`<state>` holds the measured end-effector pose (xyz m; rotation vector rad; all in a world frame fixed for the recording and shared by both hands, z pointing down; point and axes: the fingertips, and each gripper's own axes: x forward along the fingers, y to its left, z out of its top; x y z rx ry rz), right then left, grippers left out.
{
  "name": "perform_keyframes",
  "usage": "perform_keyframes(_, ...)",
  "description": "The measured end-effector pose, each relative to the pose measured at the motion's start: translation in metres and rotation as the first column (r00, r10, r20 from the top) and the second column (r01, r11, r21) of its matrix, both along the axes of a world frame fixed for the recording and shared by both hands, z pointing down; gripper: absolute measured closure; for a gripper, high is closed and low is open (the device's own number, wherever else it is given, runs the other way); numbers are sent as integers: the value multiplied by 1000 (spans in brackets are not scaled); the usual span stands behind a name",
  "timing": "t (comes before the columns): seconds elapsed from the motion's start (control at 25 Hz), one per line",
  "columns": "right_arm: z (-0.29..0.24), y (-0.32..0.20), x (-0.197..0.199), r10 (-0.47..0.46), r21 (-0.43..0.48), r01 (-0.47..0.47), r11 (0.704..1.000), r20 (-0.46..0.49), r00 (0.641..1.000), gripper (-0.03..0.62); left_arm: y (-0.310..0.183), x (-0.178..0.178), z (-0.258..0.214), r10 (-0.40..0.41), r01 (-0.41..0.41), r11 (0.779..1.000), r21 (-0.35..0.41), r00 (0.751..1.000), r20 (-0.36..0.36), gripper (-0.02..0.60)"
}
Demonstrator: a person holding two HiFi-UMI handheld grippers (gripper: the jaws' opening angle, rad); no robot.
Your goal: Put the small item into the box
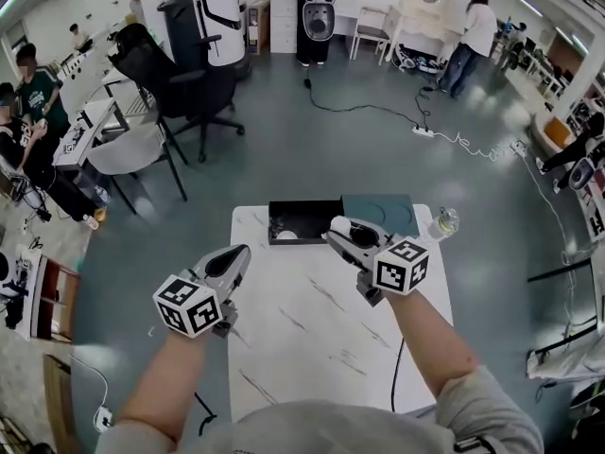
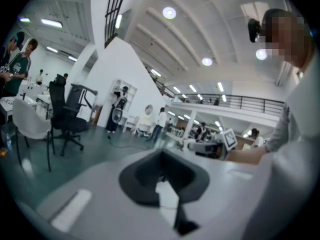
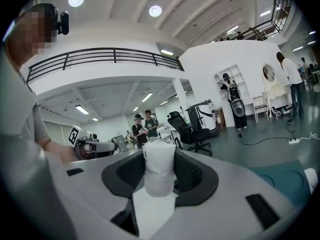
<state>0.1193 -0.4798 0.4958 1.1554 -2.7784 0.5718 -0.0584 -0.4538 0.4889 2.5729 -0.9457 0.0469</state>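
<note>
The right gripper (image 1: 333, 230) grips a small white item (image 3: 159, 168) at the black box (image 1: 307, 208); the left gripper (image 1: 241, 253) is closed and empty.

Table (image 1: 312, 348) of glossy white marble look, box (image 1: 307, 218) matt black, small item (image 3: 159, 168) crinkled white mesh.

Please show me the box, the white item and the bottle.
box (image 1: 304, 212): head view, its dark back wall.
white item (image 3: 159, 166): right gripper view, its middle.
bottle (image 1: 442, 223): head view, its clear body.
</note>
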Motion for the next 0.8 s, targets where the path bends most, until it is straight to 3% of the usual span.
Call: perform_keyframes(0.8,84,-94,-41,-28,-53,23,998,-107,994,424,-70,16,76,24,-23,998,-59,1000,20,575)
